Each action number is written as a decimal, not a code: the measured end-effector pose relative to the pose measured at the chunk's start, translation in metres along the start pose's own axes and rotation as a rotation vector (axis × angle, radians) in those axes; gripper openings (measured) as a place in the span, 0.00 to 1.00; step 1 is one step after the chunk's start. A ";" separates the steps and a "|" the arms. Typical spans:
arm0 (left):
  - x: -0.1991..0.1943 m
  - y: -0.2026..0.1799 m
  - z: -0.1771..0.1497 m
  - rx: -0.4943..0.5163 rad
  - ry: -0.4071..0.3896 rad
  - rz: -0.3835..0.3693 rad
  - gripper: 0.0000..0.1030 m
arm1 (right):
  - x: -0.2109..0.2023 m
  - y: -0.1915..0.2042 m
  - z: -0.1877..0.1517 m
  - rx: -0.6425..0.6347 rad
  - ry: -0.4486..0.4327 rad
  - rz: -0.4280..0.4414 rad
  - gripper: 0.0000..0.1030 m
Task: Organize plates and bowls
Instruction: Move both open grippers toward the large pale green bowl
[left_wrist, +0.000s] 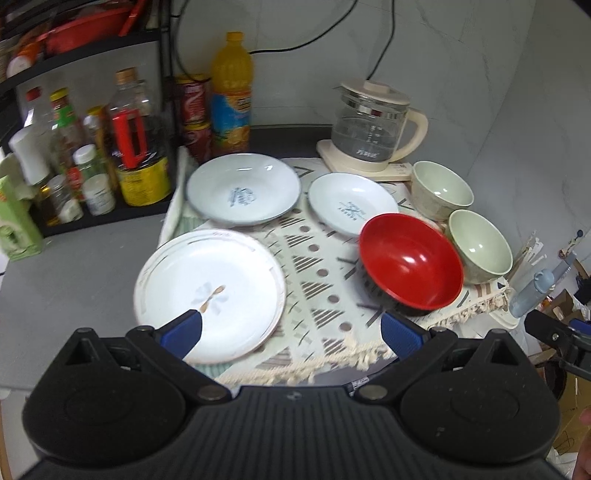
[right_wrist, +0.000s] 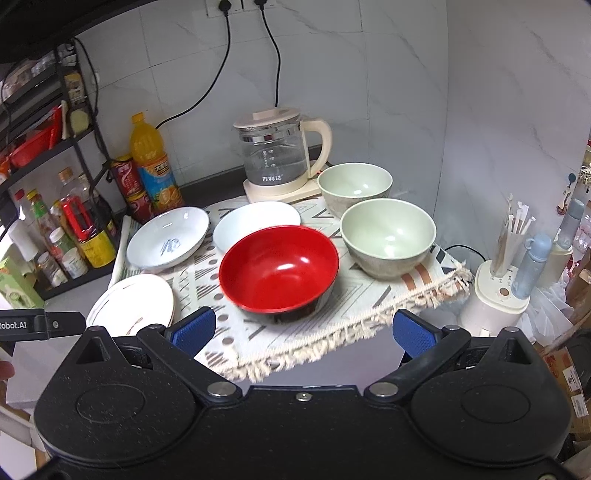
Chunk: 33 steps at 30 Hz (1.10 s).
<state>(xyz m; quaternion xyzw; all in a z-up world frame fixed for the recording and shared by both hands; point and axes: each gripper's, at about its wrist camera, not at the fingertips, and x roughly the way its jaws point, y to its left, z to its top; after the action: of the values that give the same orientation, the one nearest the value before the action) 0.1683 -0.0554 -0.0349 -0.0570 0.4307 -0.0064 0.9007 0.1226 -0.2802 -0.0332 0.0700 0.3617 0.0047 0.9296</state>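
L gripper (left_wrist: 291, 334): jaws spread wide, holding nothing, above near fringe of mat (left_wrist: 325, 295); its L pad overlaps near rim of flat plate (left_wrist: 210, 291) in view, contact can't be told. R gripper (right_wrist: 303, 332): jaws spread wide, empty, above mat's near edge, in line w/ red bowl (right_wrist: 279, 269). Flat plate sits at mat's near-L corner, rim hanging over mat's L edge onto grey counter (left_wrist: 74, 266). Red bowl upright, mouth up, near-centre; bare mat between it and flat plate. Near green bowl (right_wrist: 388, 236) just R of red bowl, by mat's R edge. Beyond: deep plate (left_wrist: 243, 194) far-L, small plate (left_wrist: 352, 208) partly behind red bowl, far green bowl (right_wrist: 354, 186) beside kettle (right_wrist: 277, 155). All round, no long axis. Bottles (left_wrist: 136, 140) crowd L side.
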 end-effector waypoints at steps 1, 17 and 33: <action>0.005 -0.002 0.004 0.002 0.003 0.000 0.99 | 0.004 -0.002 0.003 0.004 0.003 -0.003 1.00; 0.077 -0.032 0.054 0.103 0.083 -0.084 0.98 | 0.066 -0.030 0.033 0.133 0.038 -0.066 0.99; 0.121 -0.088 0.087 0.130 0.110 -0.151 0.96 | 0.114 -0.077 0.049 0.237 0.082 -0.117 0.79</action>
<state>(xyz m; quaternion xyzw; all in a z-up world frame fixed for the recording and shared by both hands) 0.3153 -0.1417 -0.0655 -0.0301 0.4724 -0.1052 0.8746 0.2367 -0.3563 -0.0844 0.1579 0.4011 -0.0895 0.8979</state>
